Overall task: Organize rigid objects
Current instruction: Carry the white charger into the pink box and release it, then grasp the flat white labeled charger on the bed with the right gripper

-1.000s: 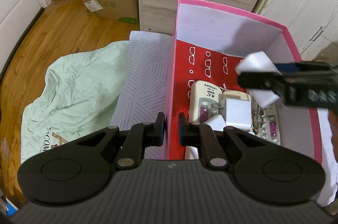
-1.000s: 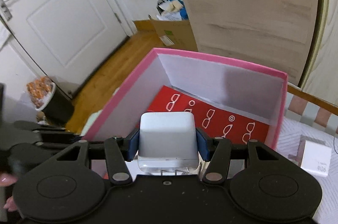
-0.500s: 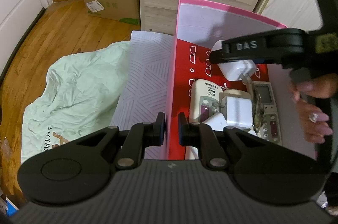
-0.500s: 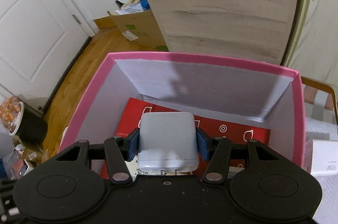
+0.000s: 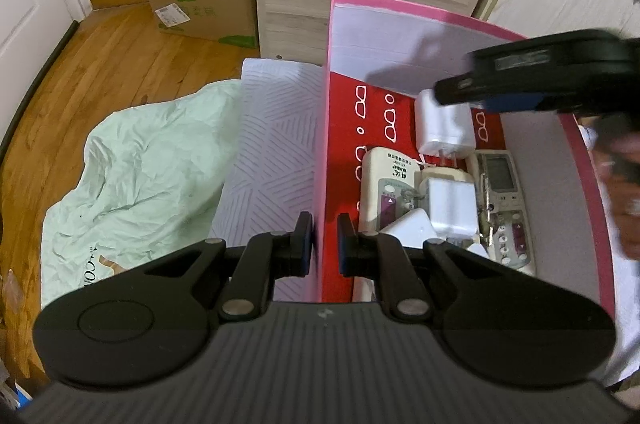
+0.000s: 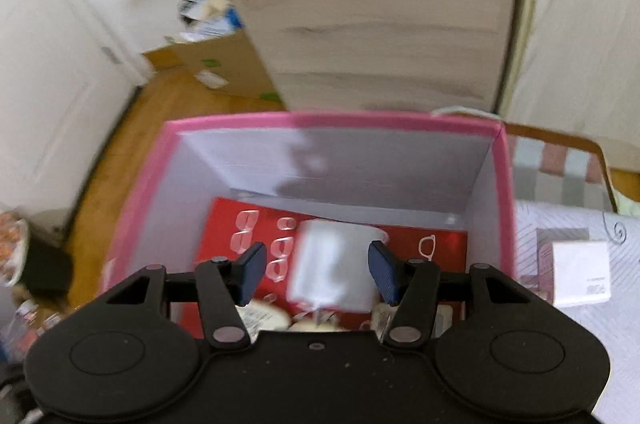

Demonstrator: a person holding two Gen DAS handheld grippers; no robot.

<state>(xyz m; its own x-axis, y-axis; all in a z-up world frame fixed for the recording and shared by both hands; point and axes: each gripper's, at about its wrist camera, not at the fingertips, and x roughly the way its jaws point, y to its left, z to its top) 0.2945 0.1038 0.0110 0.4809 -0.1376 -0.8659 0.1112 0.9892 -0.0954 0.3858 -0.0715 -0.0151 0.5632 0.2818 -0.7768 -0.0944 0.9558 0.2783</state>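
Note:
A pink storage box (image 5: 400, 4) with a red printed floor holds remote controls (image 5: 382, 186) and white chargers (image 5: 452, 208). My left gripper (image 5: 322, 244) is shut on the box's left wall (image 5: 320, 152). My right gripper (image 6: 318, 266) is open above the box, and it also shows in the left wrist view (image 5: 472, 92). A white charger (image 6: 334, 266) hangs blurred between its spread fingers, apart from both pads, and it appears in the left wrist view (image 5: 442, 124) over the box floor.
The box (image 6: 320, 122) stands on a white patterned bed cover (image 5: 272, 128) beside a green quilt (image 5: 140, 152). A white carton (image 6: 582, 274) lies right of the box. A wooden wardrobe (image 6: 380, 4) and a cardboard box (image 5: 200, 4) stand behind.
My right gripper moved over the box, lowered, and opened. The white charger left its pads and is dropping into the box. My left gripper stayed on the wall.

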